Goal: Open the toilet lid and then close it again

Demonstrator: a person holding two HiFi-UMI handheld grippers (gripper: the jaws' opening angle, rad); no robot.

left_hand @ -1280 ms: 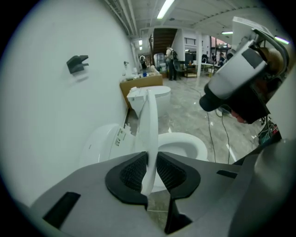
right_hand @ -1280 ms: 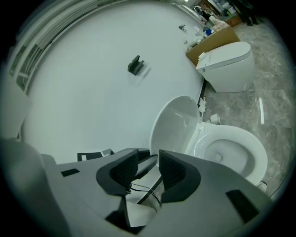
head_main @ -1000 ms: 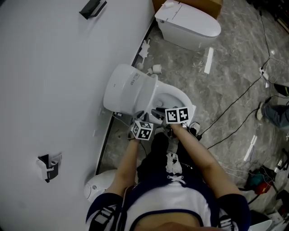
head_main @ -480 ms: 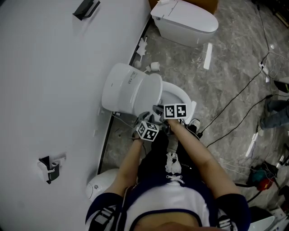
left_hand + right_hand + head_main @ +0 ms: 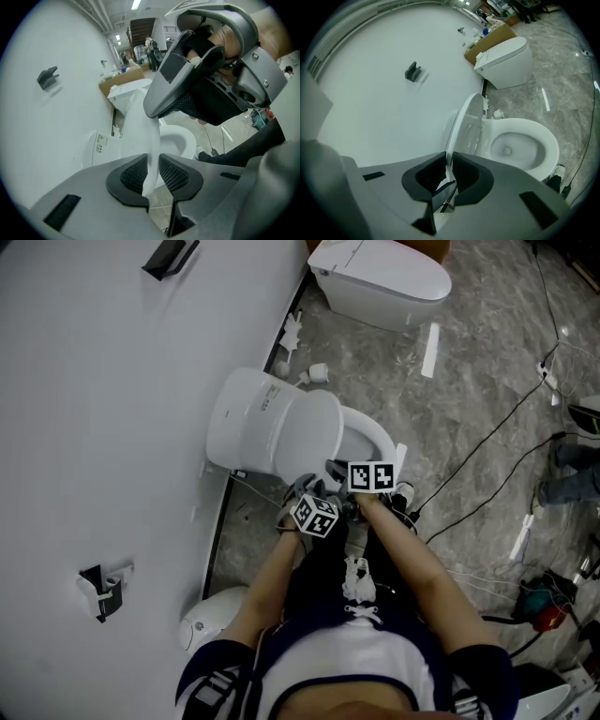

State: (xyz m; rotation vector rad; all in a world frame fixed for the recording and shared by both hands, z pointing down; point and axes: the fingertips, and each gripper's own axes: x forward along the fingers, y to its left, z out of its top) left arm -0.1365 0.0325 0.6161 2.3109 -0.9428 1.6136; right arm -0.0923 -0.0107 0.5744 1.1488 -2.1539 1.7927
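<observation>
1. Lid: the white plastic toilet lid point(image 5: 307, 435) stands raised, tilted over the white ceramic toilet bowl point(image 5: 543, 140) at the bowl's wall end.
2. Above the bowl's near rim, the left gripper point(image 5: 151, 174) clamps the lid's free edge between its black ribbed pads point(image 5: 133, 176).
3. Just beside it, the right gripper point(image 5: 449, 174) has just been closing its jaws, which now pinch the same edge.

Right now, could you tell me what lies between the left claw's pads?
The edge of the toilet lid, with the left claw having just closed further on it; the left gripper view shows this.
</observation>
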